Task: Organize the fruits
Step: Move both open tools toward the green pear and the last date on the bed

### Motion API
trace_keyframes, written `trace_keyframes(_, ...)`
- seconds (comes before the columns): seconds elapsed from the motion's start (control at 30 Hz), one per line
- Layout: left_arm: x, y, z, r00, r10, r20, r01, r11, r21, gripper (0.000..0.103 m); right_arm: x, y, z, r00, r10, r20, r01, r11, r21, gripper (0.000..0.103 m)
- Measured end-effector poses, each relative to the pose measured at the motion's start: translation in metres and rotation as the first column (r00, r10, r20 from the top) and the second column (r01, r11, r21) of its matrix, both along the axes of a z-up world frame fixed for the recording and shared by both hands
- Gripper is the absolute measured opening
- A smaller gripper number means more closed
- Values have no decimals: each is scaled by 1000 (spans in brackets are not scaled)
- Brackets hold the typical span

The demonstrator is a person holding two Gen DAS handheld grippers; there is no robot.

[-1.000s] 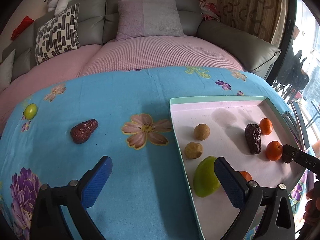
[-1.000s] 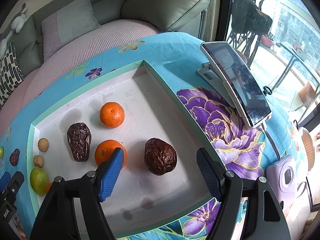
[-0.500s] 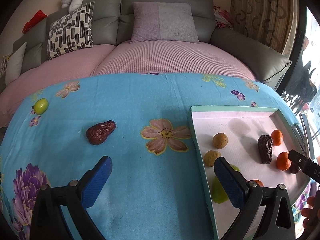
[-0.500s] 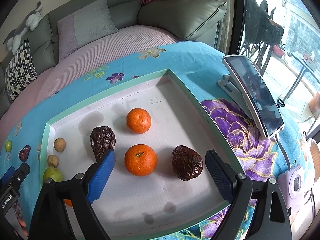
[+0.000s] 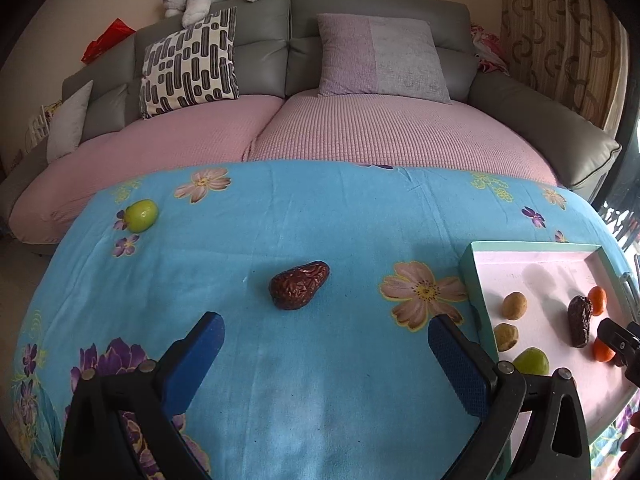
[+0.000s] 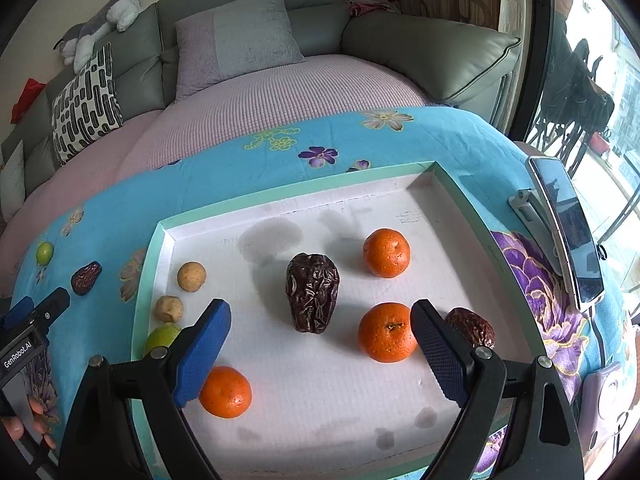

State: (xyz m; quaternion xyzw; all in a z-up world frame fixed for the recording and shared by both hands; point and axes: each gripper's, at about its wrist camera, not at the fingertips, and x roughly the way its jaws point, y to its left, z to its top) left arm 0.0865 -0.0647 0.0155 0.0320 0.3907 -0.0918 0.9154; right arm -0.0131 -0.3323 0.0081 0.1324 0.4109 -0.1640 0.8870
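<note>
**Left jaws line up on the stray date**

The left gripper (image 5: 326, 354) holds its blue-padded jaws wide apart and empty, with the wrinkled dark-red date (image 5: 299, 291) lying on the blue flowered cloth (image 5: 320, 220) at 12 o'clock, just beyond the tips. The step in hand looks like a reach for this date; the next move calls for advancing until the pads flank it, then closing. A small green round fruit (image 5: 140, 215) sits well apart at 10 o'clock. The right gripper (image 6: 320, 344), jaws also apart and empty, hovers over the green-rimmed white tray (image 6: 154, 256), which holds oranges, dates and small tan fruits. The worktop beneath the cloth is hidden, and the tray's near edge is cut off in the left wrist view.
</note>
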Motion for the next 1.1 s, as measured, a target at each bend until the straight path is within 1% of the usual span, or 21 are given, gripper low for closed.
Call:
trace_keyframes(0.07, 4, 14, 2, 999, 42, 5, -42, 999, -3, 103, 4, 9, 1, 1000, 18, 4, -18, 1000, 0, 92)
trace_keyframes(0.2, 9, 46, 6, 991, 131, 17, -130, 991, -38, 103, 11, 26, 5, 998, 59, 25, -60, 998, 7, 92)
trace_keyframes(0.3, 10, 65, 9, 983, 183, 29, -182, 983, -32, 103, 16, 41, 8, 995, 97, 33, -97, 995, 7, 92)
trace_keyframes(0.4, 10, 82, 12, 974, 222, 37, -221, 975, -33, 103, 22, 57, 8, 990, 136, 31, -136, 991, 8, 92)
trace_keyframes(0.53, 11, 99, 16, 966, 253, 45, -251, 967, -40, 103, 30, 80, 8, 980, 197, 28, -197, 980, -8, 92)
trace_keyframes(0.67, 10, 113, 19, 961, 271, 50, -268, 962, -47, 103, 37, 100, 8, 970, 241, 36, -241, 970, -8, 92)
trace_keyframes(0.77, 13, 121, 17, 961, 273, 32, -271, 960, -64, 103, 42, 116, 8, 960, 277, 37, -276, 961, -20, 92)
trace_keyframes(0.93, 21, 129, 14, 968, 250, 1, -249, 966, -74, 103, 54, 136, 9, 949, 313, 42, -312, 950, -26, 92)
trace_keyframes(1.1, 41, 140, 16, 975, 219, -25, -220, 967, -124, 103, 71, 158, 13, 933, 355, 66, -354, 935, -14, 92)
